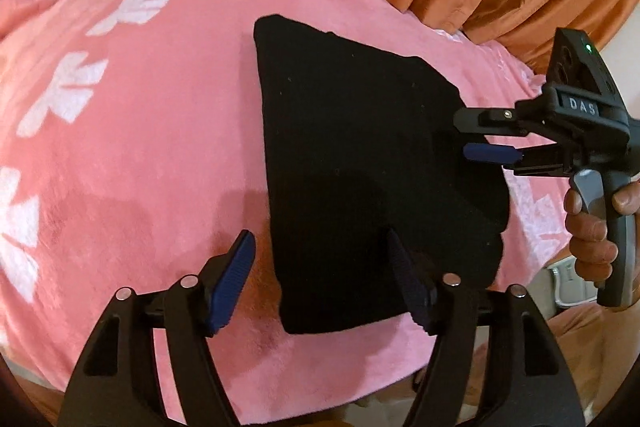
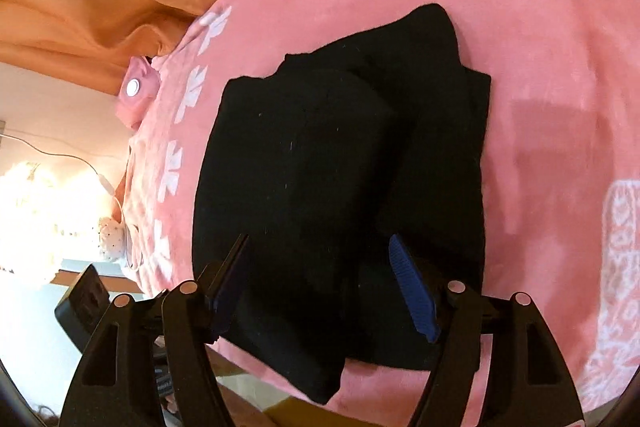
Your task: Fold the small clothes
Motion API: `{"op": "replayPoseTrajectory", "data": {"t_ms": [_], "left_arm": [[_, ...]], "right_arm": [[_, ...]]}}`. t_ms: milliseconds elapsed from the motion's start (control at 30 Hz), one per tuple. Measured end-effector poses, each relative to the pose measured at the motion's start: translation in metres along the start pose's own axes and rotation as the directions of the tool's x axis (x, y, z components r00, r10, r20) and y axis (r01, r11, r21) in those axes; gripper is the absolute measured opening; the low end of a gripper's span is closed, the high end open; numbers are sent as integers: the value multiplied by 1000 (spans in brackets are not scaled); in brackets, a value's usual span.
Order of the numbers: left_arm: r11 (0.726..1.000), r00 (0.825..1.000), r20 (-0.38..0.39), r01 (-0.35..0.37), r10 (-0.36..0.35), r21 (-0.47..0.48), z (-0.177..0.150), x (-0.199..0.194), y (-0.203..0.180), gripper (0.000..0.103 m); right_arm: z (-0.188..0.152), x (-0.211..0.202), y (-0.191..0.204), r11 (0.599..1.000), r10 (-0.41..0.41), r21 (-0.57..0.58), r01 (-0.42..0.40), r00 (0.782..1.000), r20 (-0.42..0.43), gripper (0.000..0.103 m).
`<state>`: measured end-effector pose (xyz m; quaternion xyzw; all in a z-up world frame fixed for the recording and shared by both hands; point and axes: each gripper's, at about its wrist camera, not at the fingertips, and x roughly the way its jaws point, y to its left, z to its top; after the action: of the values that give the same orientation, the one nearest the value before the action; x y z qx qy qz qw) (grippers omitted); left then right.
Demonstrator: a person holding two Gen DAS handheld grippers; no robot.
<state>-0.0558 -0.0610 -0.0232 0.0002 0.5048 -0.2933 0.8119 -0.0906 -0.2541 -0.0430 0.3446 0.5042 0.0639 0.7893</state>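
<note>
— Black knit, soft and limp?
— Yes; the folded black garment (image 1: 372,163) lies on the pink blanket (image 1: 140,131), just ahead of my left gripper (image 1: 320,275), jaws wide. My right gripper (image 2: 320,279) gapes over it. I'd pinch a layered edge. No containers.

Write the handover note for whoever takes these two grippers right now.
Left gripper: open, empty, hovering at the near edge of the black garment.
Right gripper: open, empty, over the garment's right edge.
The garment lies on the pink blanket, already folded into a compact stack; the right wrist view shows overlapping layers.
Done: at least one fold. I cannot tell how many.
Left: probably one more fold or a tidy of the uneven edges, then set it aside.
</note>
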Motion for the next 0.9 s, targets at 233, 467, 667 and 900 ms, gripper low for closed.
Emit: {"op": "replayPoseTrajectory", "data": {"t_ms": [233,467,667,900], "left_arm": [[998,981,189,-38,45,-41,21,-30,3,66],[993,976,184,-110,114,-33,31,-12,-4,70],[999,995,97,11,-6,-52,23,-8,2,70],[1000,1000,-8,-16,16,5,11,11,-13,71]], "right_arm": [[9,-19,56,969,26,-248,13,988,151,8],[39,-25,34,954,-148,-229,191,970,191,8],[18,-38,8,979,-110,-158,131,985,131,29],[-37,-41,-9,978,-95,-184,100,995,37,55]]}}
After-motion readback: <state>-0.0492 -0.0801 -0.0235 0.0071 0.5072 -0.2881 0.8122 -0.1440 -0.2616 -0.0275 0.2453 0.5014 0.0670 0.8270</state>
